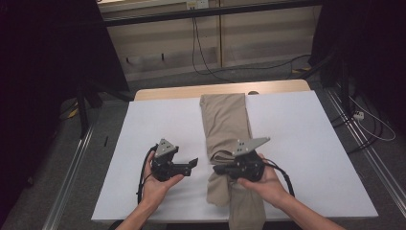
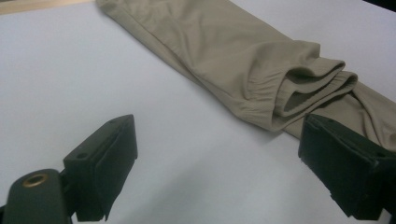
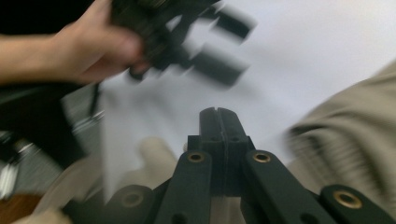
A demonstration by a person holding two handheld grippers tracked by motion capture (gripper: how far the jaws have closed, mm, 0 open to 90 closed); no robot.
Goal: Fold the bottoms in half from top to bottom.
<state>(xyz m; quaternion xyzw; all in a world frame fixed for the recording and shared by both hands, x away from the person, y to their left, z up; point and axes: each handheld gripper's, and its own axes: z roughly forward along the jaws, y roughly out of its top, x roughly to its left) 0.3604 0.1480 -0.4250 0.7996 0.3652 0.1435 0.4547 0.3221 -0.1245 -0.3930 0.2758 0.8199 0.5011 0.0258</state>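
A beige pair of trousers [image 1: 225, 120] lies folded lengthwise down the middle of the white table [image 1: 158, 124], its near end hanging over the front edge. Its elastic cuffs [image 2: 303, 86] lie folded back on the cloth. My left gripper [image 1: 193, 164] hovers just left of the trousers, open wide with nothing between its jaws [image 2: 217, 140]. My right gripper [image 1: 216, 169] is over the trousers' near part, pointing left toward the other gripper. Its jaws are shut together with no cloth between them [image 3: 217, 114]. The beige cloth [image 3: 355, 126] lies beside them, and the left gripper [image 3: 219, 42] appears blurred farther off.
A wooden strip [image 1: 167, 92] runs along the table's far edge. Bare white surface lies left and right of the trousers. Metal rails [image 1: 72, 167] flank the table on the floor, and cables [image 1: 368, 120] trail at the right and behind.
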